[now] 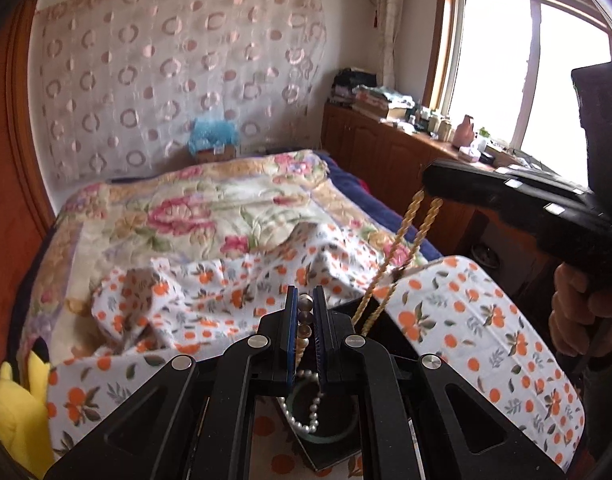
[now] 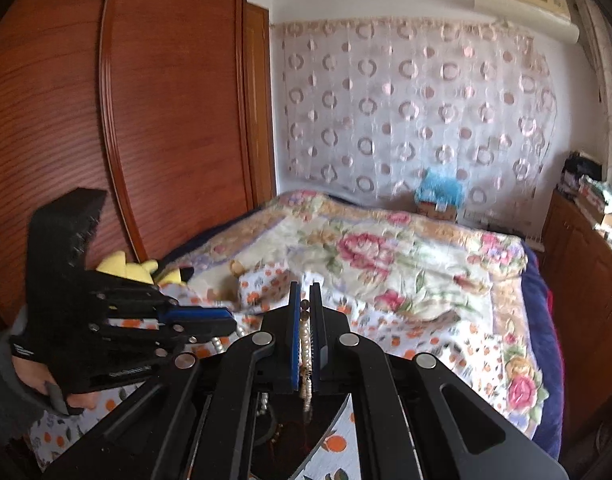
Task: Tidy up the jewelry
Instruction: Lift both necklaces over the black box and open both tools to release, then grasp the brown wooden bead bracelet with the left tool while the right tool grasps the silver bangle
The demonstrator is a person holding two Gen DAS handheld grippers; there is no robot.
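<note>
Landmark: black jewelry box (image 1: 386, 328) with orange-print lid, on the bed (image 1: 194, 208). Right gripper (image 1: 428, 190), above it, clamps a gold chain (image 1: 390, 256) hanging straight into it. Left gripper (image 1: 305, 320), nearer, clamps a pearl strand (image 1: 306, 416) over a green bangle (image 1: 338, 434).

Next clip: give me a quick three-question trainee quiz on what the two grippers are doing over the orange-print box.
1. True or false: the left gripper is open and empty.
2. What hangs from the right gripper? A) gold twisted strand B) a wristwatch C) a green ribbon
3. Fill in: the box lid, printed with oranges, stands ____.

Key: 1 false, it is shut on the pearl strand; 2 A; 3 open.
</note>
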